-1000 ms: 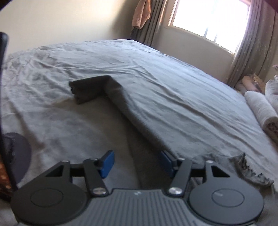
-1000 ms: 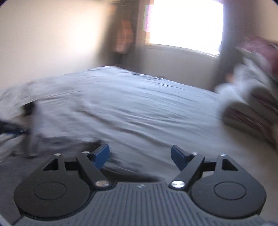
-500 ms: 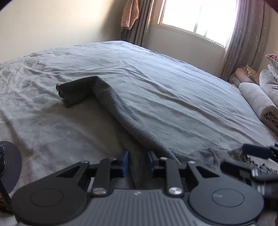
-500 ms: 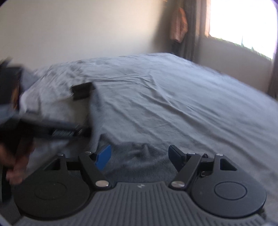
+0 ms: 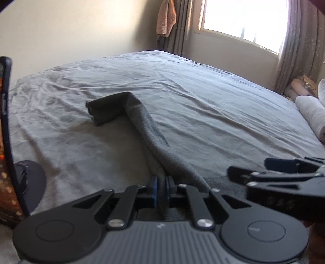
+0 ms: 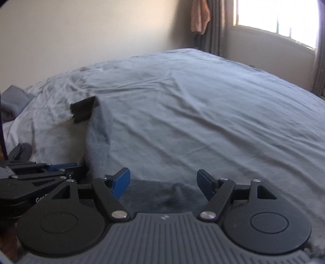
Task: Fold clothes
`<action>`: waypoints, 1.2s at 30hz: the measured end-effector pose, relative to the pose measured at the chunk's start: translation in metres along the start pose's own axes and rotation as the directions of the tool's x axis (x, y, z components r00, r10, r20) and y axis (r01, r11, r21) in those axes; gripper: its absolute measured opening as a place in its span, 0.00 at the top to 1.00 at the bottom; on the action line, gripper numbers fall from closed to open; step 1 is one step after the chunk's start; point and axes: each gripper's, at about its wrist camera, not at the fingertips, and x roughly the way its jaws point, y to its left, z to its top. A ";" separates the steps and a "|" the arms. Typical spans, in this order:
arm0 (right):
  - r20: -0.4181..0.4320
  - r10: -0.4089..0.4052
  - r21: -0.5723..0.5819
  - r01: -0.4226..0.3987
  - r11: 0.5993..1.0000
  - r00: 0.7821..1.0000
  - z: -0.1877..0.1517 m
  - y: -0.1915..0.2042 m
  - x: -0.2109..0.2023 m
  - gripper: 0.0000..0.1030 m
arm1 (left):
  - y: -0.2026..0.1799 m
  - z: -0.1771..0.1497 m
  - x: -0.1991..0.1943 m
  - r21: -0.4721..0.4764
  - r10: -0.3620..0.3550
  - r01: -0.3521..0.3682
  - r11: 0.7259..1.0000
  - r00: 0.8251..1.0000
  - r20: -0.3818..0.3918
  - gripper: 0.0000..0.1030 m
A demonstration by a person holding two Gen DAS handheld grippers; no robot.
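Moved: my left gripper (image 5: 161, 189) was wide open a second ago, narrowed half a second ago, and is now pinched shut; my right gripper (image 6: 163, 182) has swung in from the open bed to sit just beside it.
Left fingers: the blue pads (image 5: 154, 189) clamp a bunched ridge of the grey garment (image 5: 151, 130), which rises a little off the bed (image 5: 223, 105) between them.
Right fingers: spread wide, holding nothing; the pads (image 6: 121, 181) hover over a darker patch of the same cloth at the near edge of the bed.
Garment: it runs from my left pinch away across the bed to a dark cuff (image 5: 107, 108), bent off sideways toward the left edge. It looks like a sleeve, but I cannot tell how the body of it lies; that part is hidden below both cameras.
Step, as I judge it: getting a two-point hold on the near end so the cloth can be lifted or carried over evenly.
Doing it well: lower the right pads until cloth sits fully between them, take all the layers and none of the bedsheet, then close.
Spacing: keep the two holds apart enough that the edge between them pulls straight.
Risk: my left hold is on a bunch, so a crease may carry into the fold.
Room: window (image 5: 243, 18) and curtain (image 5: 294, 42) stand beyond the far edge.
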 end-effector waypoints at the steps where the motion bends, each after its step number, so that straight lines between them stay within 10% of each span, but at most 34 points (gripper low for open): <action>1: -0.004 0.012 0.003 -0.012 1.000 1.000 -0.002 0.001 0.004 0.27 | 0.000 -0.001 -0.001 0.000 0.008 -0.008 1.000 1.000 0.002 0.95; 8: 0.005 0.016 -0.018 -0.016 1.000 1.000 -0.011 0.004 0.012 0.30 | 0.001 -0.004 -0.003 -0.005 0.029 -0.029 1.000 1.000 0.002 0.95; 17: 0.035 0.035 -0.113 -0.031 0.993 0.999 -0.013 0.016 0.011 0.82 | 0.001 -0.009 -0.006 -0.007 0.042 -0.042 0.999 0.999 0.006 0.96; 28: 0.047 0.066 -0.212 -0.054 0.976 0.997 -0.017 0.030 0.009 0.56 | 0.015 -0.004 -0.001 -0.097 -0.007 0.005 0.995 1.000 -0.013 0.91; 36: 0.052 0.096 -0.278 -0.078 0.957 0.994 -0.020 0.039 0.008 0.97 | 0.016 0.000 0.001 -0.108 -0.026 0.024 0.994 1.000 -0.012 0.96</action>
